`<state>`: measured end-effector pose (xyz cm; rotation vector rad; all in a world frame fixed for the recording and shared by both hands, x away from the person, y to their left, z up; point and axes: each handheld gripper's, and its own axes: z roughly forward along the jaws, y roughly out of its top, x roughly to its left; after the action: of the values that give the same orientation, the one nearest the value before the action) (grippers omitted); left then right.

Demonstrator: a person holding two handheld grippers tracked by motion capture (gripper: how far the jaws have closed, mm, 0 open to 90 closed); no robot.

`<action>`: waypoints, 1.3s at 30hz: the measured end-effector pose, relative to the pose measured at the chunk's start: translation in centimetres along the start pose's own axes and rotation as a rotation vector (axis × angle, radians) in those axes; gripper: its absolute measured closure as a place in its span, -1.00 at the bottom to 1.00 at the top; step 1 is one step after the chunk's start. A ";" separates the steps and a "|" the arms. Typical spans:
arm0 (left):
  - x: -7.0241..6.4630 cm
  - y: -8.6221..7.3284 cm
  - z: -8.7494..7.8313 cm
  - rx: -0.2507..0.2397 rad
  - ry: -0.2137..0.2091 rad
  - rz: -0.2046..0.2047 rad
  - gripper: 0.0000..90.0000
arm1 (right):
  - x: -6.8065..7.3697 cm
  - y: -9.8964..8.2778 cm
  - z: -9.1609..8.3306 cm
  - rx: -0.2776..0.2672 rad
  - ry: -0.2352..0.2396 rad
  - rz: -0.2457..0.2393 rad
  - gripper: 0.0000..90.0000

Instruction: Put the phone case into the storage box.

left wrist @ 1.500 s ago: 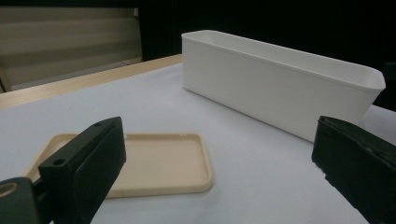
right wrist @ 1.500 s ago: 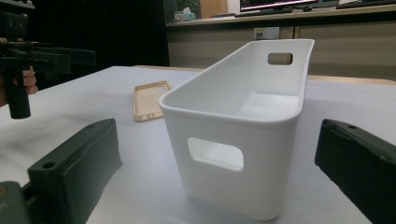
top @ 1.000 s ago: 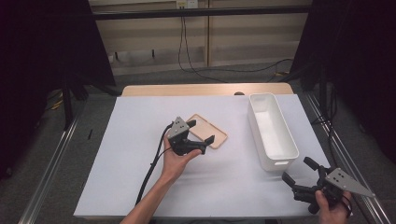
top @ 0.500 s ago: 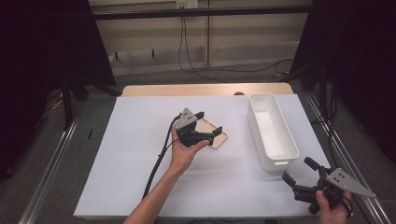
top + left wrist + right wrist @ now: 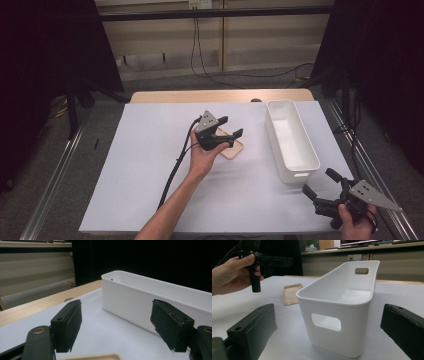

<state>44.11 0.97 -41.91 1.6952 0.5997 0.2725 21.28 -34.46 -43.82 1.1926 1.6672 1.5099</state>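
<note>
Your left tongs (image 5: 231, 127) hang spread over the tan phone case (image 5: 234, 149) mid-frame, right tongs (image 5: 318, 183) spread at lower right by the white bin (image 5: 298, 166).

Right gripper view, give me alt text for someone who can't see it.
An empty white bin with handle cutouts stands on the white table between the right gripper's open black jaws. Behind it to the left, a hand holds the left gripper above a beige phone case.
</note>
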 end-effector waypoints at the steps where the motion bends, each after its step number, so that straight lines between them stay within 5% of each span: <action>1: 0.0 0.0 0.3 -0.001 0.005 0.005 -0.29 | 0.0 0.0 0.0 0.001 0.000 0.000 -1.00; 7: 0.2 0.1 0.9 0.009 -0.010 0.027 0.08 | 0.0 0.0 0.0 0.000 0.002 0.000 -1.00; 23: 1.2 -0.7 2.0 0.044 -0.066 -0.018 0.98 | 0.0 0.0 0.0 0.002 0.003 -0.001 -1.00; 31: 1.6 -0.7 2.6 0.122 -0.088 -0.027 1.00 | 0.0 0.0 0.0 0.004 0.005 0.000 -1.00; 39: 1.4 0.3 3.5 0.257 -0.092 -0.026 1.00 | 0.0 0.0 -0.1 0.004 0.007 -0.005 -1.00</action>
<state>47.08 -1.21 -42.60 1.9338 0.6078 0.1003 21.21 -34.45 -43.85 1.1850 1.6771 1.5100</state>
